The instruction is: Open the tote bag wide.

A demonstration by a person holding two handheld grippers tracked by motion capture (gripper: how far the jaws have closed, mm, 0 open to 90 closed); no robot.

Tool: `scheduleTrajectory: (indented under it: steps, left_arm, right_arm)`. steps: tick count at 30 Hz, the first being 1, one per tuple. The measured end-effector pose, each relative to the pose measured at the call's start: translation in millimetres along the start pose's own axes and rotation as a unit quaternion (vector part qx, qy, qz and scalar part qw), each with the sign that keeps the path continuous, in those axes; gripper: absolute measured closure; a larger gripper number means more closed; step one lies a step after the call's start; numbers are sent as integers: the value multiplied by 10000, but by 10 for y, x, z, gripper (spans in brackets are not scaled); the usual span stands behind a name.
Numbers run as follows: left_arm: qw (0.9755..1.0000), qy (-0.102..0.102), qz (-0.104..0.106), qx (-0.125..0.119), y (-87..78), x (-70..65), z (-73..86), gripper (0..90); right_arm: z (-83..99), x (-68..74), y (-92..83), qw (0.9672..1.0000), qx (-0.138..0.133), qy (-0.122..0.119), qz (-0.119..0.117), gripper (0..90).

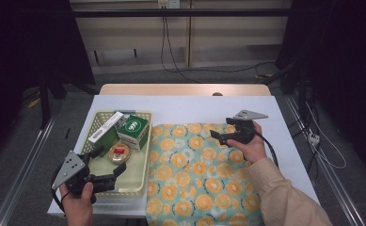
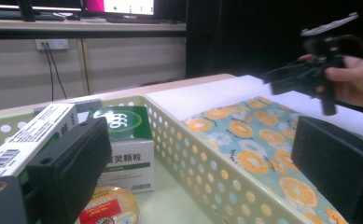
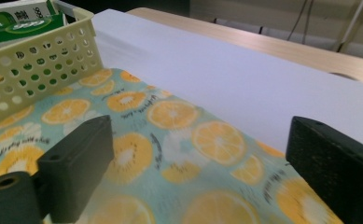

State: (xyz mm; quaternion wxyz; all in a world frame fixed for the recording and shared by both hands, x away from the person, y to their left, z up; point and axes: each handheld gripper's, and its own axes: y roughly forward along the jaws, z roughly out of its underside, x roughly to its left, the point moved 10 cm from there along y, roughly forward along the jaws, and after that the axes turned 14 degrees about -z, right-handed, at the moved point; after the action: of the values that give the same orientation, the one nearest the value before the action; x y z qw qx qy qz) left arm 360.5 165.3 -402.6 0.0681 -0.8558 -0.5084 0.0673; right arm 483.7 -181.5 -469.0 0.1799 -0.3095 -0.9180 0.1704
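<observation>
In the basket [image 1: 143,181] at the table's 9 o'clock side sits the round tin [image 1: 119,152] with the red label, lying flat near the basket's middle, just at 6 o'clock of the green-and-white box [image 1: 134,130] and next to the long white box [image 1: 104,127] that leans along the 10 o'clock side. The left gripper [image 1: 109,164] hangs right over the basket's 6 o'clock end with its jaws spread wide, nothing between them; one jaw tip sits close above the tin (can't tell if it's actually touching). In the left gripper view the tin [image 2: 108,209] peeks out at the bottom between the jaws, with the green box [image 2: 125,147] behind it.

Over at 3 o'clock from the basket lies the orange-slice cloth [image 1: 197,174], its edge tucked right against the basket wall. The right gripper [image 1: 221,135] hovers over the cloth's 1 o'clock corner, jaws also wide apart and empty. Everything rests on a white sheet [image 1: 190,106] covering the wooden table [image 1: 180,89].
</observation>
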Motion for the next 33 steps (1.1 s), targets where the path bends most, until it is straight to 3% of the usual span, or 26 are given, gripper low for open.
scheduleTrajectory:
  steps: [2, 5, 6, 8, 13, 16, 21, 23, 24, 27, 33]
  left_arm:
    - [10000, -16, 3, 58, 6, -4, 22, 47]
    - [10000, 35, 17, 78, 15, -11, 36, 48]
    - [10000, 14, 23, 93, 18, -13, 42, 48]
    - [10000, 13, 38, 66, 17, -9, 39, 47]
    - [10000, 26, 20, 94, 15, 0, 50, 47]
    - [9999, 72, 47, 109, 22, -22, 46, 47]
    - [9999, 57, 96, 88, 34, -63, 32, 47]
    - [9999, 63, 108, 84, 41, -64, 37, 47]
    - [9999, 70, 99, 98, 41, -54, 44, 47]
    - [9999, 10, 51, 123, 29, -29, 57, 47]
    - [10000, 0, 17, 92, 17, -9, 40, 47]
  right_arm:
    - [-8, -68, 137, 9996, 253, -150, 25, 141]
    - [-16, -171, 313, 9988, 484, -115, -38, 178]
    - [-16, -171, 313, 9988, 484, -115, -38, 178]
    - [-23, -230, 475, 9984, 553, -29, -144, 210]
    - [0, -316, 702, 9978, 663, 27, -68, 228]
    - [-26, -309, 798, 9978, 586, 184, -250, 271]
    - [86, -295, 943, 9952, 917, 97, -337, 346]
    - [171, -245, 993, 9921, 1136, 99, -522, 397]
    - [182, -236, 1003, 9915, 1207, 33, -488, 410]
    - [190, -250, 986, 9911, 1273, -39, -386, 522]
    - [227, -229, 910, 9881, 1373, 28, -688, 838]
